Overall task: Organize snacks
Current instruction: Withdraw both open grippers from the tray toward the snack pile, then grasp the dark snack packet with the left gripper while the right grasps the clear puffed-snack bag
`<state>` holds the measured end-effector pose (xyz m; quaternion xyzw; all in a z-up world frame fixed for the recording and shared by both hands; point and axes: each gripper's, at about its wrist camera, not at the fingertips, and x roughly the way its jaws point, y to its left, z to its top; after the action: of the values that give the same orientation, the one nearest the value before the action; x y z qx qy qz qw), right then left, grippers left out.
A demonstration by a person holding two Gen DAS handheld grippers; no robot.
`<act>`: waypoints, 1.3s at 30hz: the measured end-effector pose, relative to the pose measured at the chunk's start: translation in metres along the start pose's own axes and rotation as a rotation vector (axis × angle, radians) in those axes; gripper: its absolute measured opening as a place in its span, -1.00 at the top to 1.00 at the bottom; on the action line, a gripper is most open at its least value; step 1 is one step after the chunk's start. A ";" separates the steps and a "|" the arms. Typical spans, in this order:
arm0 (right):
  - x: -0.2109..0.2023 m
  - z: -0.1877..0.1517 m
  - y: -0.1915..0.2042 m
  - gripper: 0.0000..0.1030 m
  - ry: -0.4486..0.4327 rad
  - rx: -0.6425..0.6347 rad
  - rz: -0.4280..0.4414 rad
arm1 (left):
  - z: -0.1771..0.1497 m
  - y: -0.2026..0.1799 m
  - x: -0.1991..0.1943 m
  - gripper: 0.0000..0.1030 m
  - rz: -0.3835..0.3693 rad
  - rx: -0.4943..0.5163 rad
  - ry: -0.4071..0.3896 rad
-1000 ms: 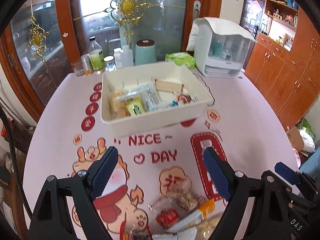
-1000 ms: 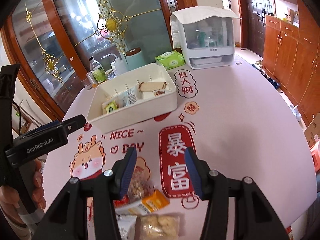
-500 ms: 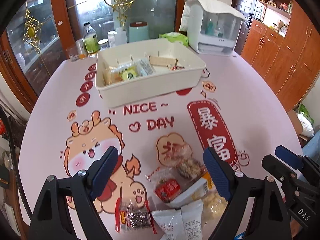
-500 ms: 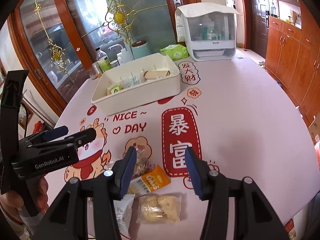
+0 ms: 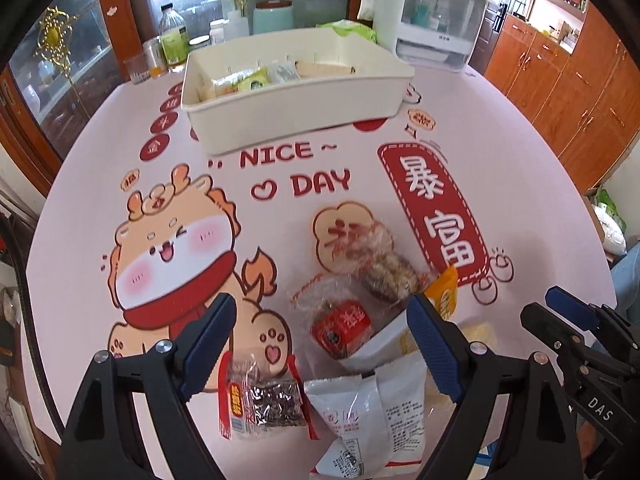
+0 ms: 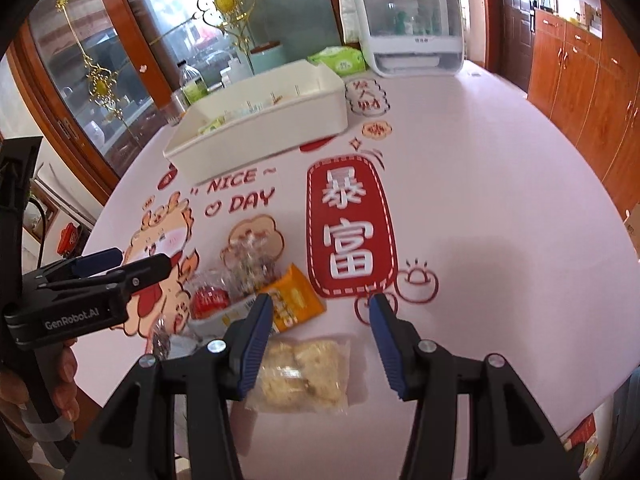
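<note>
A: Nearest, in the left wrist view: left gripper (image 5: 320,336) spread wide, nothing pinched, poised over loose snacks on the pink tablecloth (image 5: 100,208); red-edged clear pack (image 5: 262,398) of dark bits by the left finger; white pouch (image 5: 372,408) beside it.

B: And the right?

A: Right gripper (image 6: 320,334) parted too, pads touching nothing; pale biscuit pack (image 6: 304,374) lying flat between the fingers; orange packet (image 6: 296,298) just beyond the left finger.

B: Further on?

A: Red sweet in clear wrap (image 5: 342,326) close beyond the white pouch; brownish nutty bar in clear wrap (image 5: 384,264) past that, overlapping a printed flower; all in one loose cluster, several overlapping.

B: Then the box?

A: White bin (image 5: 296,108) well beyond the cluster, past the "NICE DAY" lettering; holding several packets at its left end, a long pale one toward the middle.

B: Behind?

A: Bottles (image 5: 173,42), a teal canister (image 5: 272,18), a green tissue pack (image 6: 338,60) and a white lidded cabinet (image 6: 412,28) along the far edge.
</note>
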<state>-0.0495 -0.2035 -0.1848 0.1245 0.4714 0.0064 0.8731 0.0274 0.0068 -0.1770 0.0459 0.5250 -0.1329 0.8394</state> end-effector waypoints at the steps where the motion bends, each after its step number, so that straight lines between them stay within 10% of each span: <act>1: 0.002 -0.002 -0.001 0.01 0.007 0.002 -0.001 | -0.002 0.001 0.002 -0.68 0.000 -0.001 0.005; 29: 0.049 -0.038 -0.004 0.01 0.172 -0.007 0.133 | -0.055 0.066 0.047 -0.68 0.023 -0.073 0.183; 39: 0.063 -0.043 0.010 -0.30 0.225 -0.046 0.140 | -0.066 0.069 0.045 -0.68 -0.030 -0.058 0.239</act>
<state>-0.0486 -0.1771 -0.2568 0.1353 0.5563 0.0920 0.8147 0.0074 0.0793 -0.2510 0.0292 0.6254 -0.1238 0.7698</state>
